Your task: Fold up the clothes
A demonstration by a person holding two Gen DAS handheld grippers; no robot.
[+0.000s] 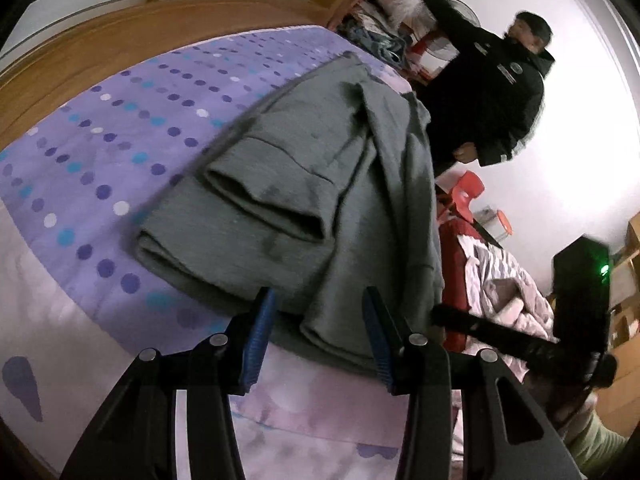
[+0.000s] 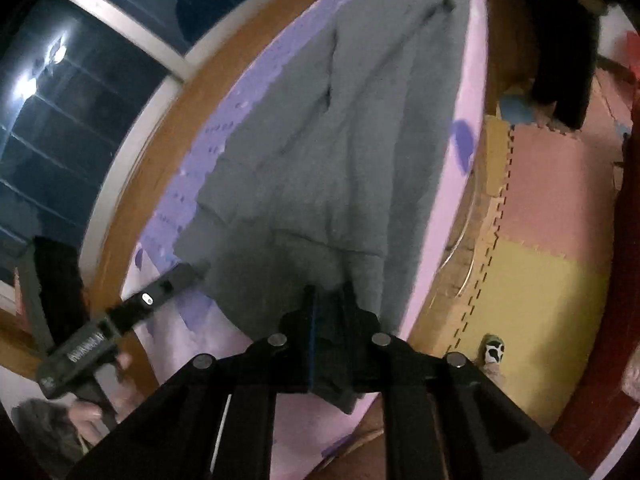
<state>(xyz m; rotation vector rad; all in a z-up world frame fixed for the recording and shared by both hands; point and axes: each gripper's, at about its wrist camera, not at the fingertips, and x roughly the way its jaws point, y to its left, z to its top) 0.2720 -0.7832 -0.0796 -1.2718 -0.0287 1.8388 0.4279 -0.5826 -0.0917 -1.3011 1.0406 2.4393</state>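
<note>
Blue-padded fingers of the left gripper [image 1: 318, 336] hang partly open and empty over the near hem of the grey sweatshirt [image 1: 304, 184], nothing pinched between them. Over on the other side, the right gripper [image 2: 326, 312] is clamped down to a sliver on the garment's near edge, cloth bunched in its jaws. That sweatshirt lies on the purple dotted bedsheet [image 1: 120, 140], one sleeve already folded across the body, long axis running away from both tools toward the wooden bed frame [image 1: 120, 36]. So the right hand has the cloth; I'd say the fold goes forward, along that axis. A person in a black jacket [image 1: 492, 92] stands beyond the bed.
</note>
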